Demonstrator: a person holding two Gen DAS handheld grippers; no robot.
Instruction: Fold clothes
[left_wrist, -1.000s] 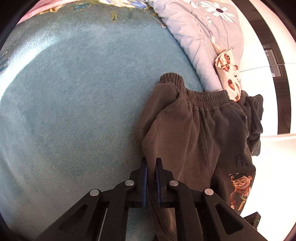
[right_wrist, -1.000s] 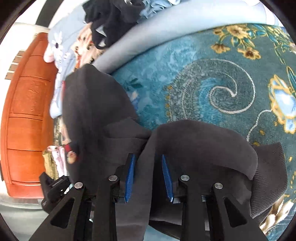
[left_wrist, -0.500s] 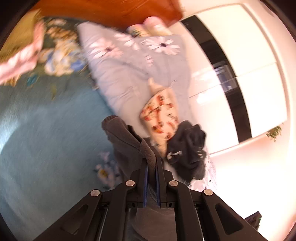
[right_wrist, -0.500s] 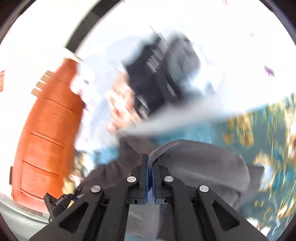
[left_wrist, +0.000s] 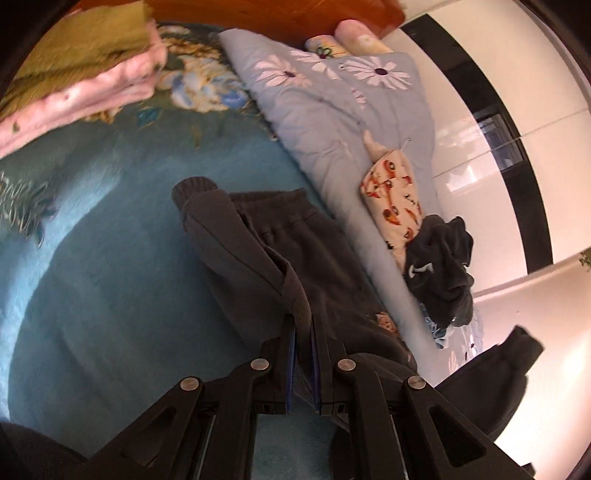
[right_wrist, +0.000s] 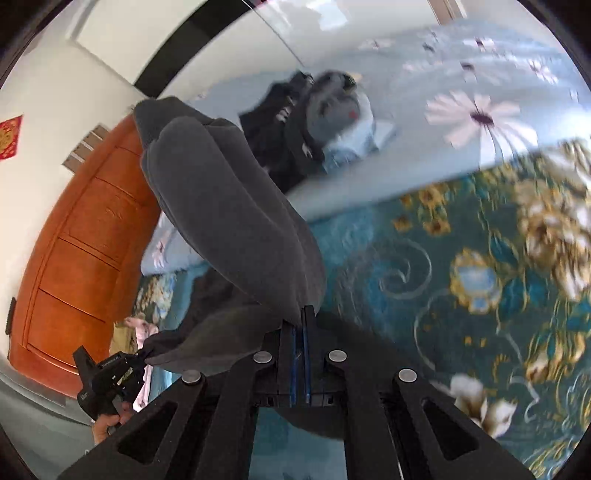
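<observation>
A pair of dark grey sweatpants (left_wrist: 255, 251) lies partly lifted over a teal blanket (left_wrist: 110, 288). My left gripper (left_wrist: 303, 325) is shut on a fold of the sweatpants near the waistband, its fabric pinched between the blue pads. My right gripper (right_wrist: 300, 314) is shut on another part of the sweatpants (right_wrist: 229, 206), and a leg with its ribbed cuff stands up and flops over to the left. The left gripper also shows in the right wrist view (right_wrist: 110, 380), held in a hand at lower left.
A light blue daisy quilt (left_wrist: 332, 96) lies along the far side, with a cartoon-print garment (left_wrist: 395, 195) and a heap of dark clothes (left_wrist: 439, 269) on it. Folded pink and olive clothes (left_wrist: 81, 70) are stacked at upper left. An orange wooden headboard (right_wrist: 85, 240) stands behind.
Both grippers closed on the sweatpants and lifted them off the blanket. The right gripper, open a second ago, is now shut, with a leg raised and flopped over.
</observation>
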